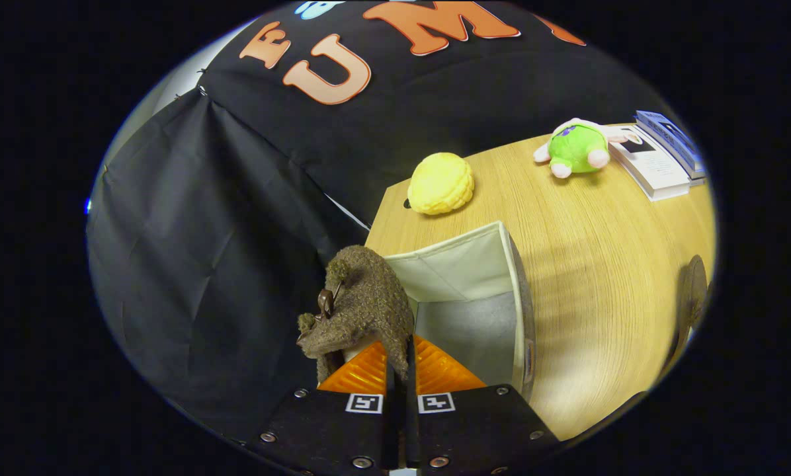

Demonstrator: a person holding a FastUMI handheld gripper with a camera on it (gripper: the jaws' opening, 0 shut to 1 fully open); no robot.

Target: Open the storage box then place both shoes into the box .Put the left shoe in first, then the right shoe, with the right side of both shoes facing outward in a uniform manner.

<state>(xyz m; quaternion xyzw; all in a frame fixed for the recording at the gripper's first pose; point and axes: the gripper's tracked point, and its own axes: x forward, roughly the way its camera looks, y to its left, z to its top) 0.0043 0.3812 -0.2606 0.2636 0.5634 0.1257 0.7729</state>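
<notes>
1. Right now we see our tool nearly closed, its two fingers pressing from both sides on the edge of one brown fuzzy shoe.
2. That shoe hangs just ahead of the fingers, beside the near left wall of the storage box, over the box's rim and the edge of the surface; a small dark buckle-like piece shows on its side.
3. We count one storage box: a fabric cube with pale lining, standing open on the wooden surface, its inside bare where we can see it.
4. A second brown shape lies on the surface well off to the right of the box; it is partly cut off, so we cannot tell whether it is the other shoe.
5. Beyond the box we count two soft toys: one yellow near the surface's far corner, one green with pale limbs farther right.
6. Just beside the green toy lie books, two as far as we can tell, one stacked on the other; their printing is too small for us to read.
7. Two square black-and-white markers sit on the tool's body, one behind each finger.
</notes>
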